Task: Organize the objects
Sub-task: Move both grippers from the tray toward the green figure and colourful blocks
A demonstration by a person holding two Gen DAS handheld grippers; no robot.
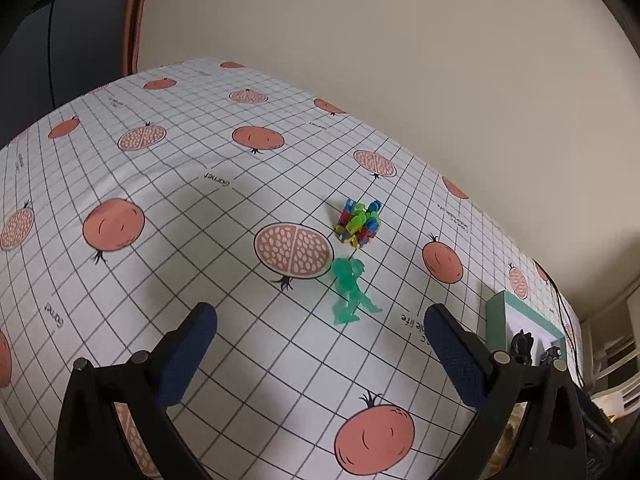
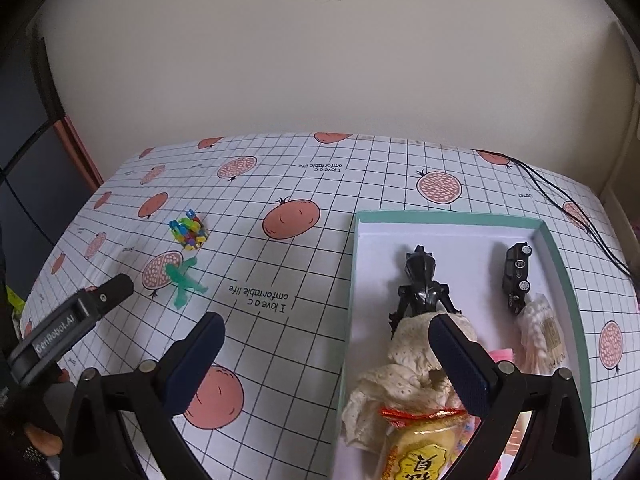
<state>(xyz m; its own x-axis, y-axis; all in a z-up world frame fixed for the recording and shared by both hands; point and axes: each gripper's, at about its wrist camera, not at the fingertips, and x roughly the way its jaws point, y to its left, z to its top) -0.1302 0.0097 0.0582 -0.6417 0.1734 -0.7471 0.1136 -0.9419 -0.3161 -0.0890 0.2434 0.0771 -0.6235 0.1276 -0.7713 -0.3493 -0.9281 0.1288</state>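
A translucent green figure (image 1: 351,291) (image 2: 185,279) lies on the pomegranate-print tablecloth (image 1: 168,184), and a clump of multicoloured building blocks (image 1: 359,223) (image 2: 188,233) sits just beyond it. My left gripper (image 1: 320,328) hovers open above the cloth, the green figure a little ahead between its fingers. My right gripper (image 2: 326,334) is open too, over the left wall of a teal-rimmed white box (image 2: 448,217). Inside the box lie a black figure (image 2: 420,286), a black toy car (image 2: 517,276), a cream lace cloth (image 2: 404,364) and a yellow snack packet (image 2: 420,452). The left gripper's body (image 2: 72,320) shows at the left of the right wrist view.
A braided cream item (image 2: 538,332) rests by the box's right wall. Black cables (image 2: 568,204) run over the table's far right corner. A beige wall (image 2: 320,60) backs the table. The box corner (image 1: 520,320) appears at the right of the left wrist view.
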